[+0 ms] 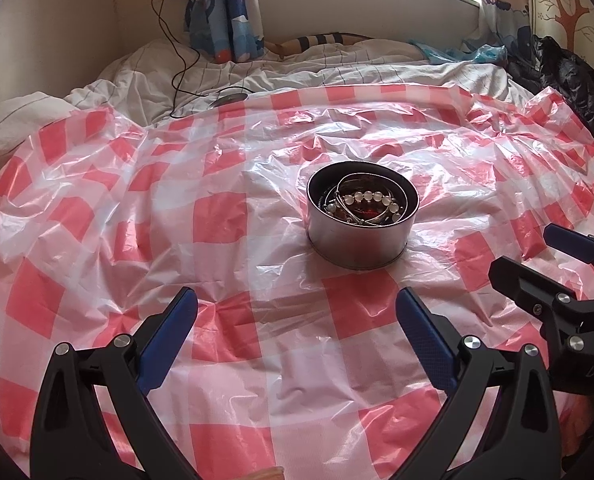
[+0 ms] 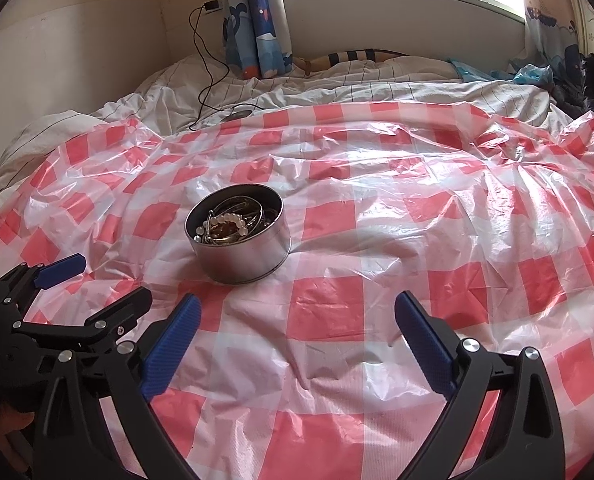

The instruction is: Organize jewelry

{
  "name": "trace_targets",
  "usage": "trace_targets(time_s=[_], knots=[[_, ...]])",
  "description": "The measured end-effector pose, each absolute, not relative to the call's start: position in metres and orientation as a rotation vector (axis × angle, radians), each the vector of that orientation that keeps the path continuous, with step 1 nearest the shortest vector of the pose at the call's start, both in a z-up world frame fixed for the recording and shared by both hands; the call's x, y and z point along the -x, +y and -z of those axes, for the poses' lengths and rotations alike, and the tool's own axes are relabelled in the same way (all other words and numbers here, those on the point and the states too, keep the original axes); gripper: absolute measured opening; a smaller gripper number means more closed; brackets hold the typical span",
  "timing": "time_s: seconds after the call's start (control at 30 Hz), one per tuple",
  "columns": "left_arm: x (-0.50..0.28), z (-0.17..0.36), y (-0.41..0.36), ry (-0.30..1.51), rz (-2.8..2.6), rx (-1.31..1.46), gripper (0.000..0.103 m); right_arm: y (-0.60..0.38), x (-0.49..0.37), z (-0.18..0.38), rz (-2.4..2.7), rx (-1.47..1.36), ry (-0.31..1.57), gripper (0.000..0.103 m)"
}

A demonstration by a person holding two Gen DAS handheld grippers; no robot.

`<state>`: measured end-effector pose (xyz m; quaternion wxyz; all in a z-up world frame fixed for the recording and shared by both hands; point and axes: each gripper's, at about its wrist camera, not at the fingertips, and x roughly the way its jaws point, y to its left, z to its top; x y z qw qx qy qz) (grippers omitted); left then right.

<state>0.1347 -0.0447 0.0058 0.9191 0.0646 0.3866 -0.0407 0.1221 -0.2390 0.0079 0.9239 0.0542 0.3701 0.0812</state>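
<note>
A round metal tin stands on the red-and-white checked plastic sheet. Inside it lie a pale bead bracelet and several thin metal bangles, tangled together. My left gripper hovers in front of the tin, open with nothing between its blue pads. The right gripper shows at the right edge, also short of the tin. In the right wrist view the tin sits ahead to the left with the bead bracelet on top. The right gripper is wide open and empty. The left gripper is beside it.
The plastic sheet covers a bed with rumpled white bedding behind it. A black cable runs from a wall charger onto the bedding. A curtain, a window, a blue plastic bag and a dark jacket line the far side.
</note>
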Motion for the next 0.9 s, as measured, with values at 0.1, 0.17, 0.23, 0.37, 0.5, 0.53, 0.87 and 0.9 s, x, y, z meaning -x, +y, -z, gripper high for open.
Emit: trace_targets(time_s=[0.1,0.17,0.23,0.37,0.5,0.53,0.87,0.9], knots=[[-0.1347,-0.0058,-0.0447,0.793,0.082,-0.136,0.095,-0.2389,-0.1221,-0.0078,-0.167,-0.111,0.760,0.093],[-0.1351,-0.0058,-0.0441,0.794,0.082,-0.135,0.095,-0.2380,-0.1217,-0.0065,-0.168,-0.112,0.762,0.093],[-0.1349,-0.0055,-0.0444,0.795,0.082,-0.135,0.095,-0.2368,-0.1208,-0.0059,-0.170,-0.112,0.763,0.093],[-0.1344,-0.0056,-0.0449,0.794,0.081,-0.134,0.095,-0.2358,-0.1207,-0.0049,-0.170,-0.116,0.767,0.093],[-0.1350,-0.0052,-0.0443,0.799,0.080,-0.130,0.095,-0.2362,-0.1212,-0.0046,-0.171,-0.115,0.769,0.093],[-0.1349,-0.0052,-0.0443,0.801,0.080,-0.126,0.095,-0.2356,-0.1207,-0.0043,-0.172,-0.115,0.769,0.093],[-0.1376,-0.0012,-0.0398,0.836,0.048,-0.083,0.095,-0.2349,-0.1224,0.0007,-0.175,-0.122,0.787,0.093],[-0.1361,-0.0011,-0.0385,0.835,0.045,-0.072,0.095,-0.2363,-0.1236,0.0012,-0.179,-0.127,0.789,0.093]])
